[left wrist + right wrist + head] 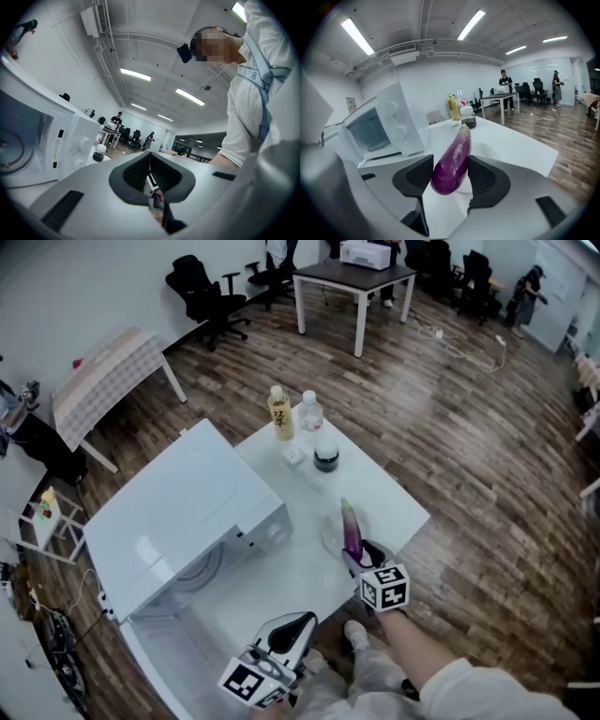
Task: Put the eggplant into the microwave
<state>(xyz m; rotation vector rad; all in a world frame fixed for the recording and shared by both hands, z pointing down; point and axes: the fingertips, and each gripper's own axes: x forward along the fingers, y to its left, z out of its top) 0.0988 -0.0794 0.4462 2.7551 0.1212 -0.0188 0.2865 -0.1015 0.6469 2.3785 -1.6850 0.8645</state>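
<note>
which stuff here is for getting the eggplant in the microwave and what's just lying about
For the job: eggplant, held in the right gripper; microwave, door open.
Lying about: yellow bottle, clear bottle, dark jar.

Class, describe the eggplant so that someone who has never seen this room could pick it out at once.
Find the white table with the microwave on it. To the microwave's right, the right gripper holds the eggplant above the tabletop. It is the only purple thing, long and glossy, unlike the bottles and jar at the far corner.
</note>
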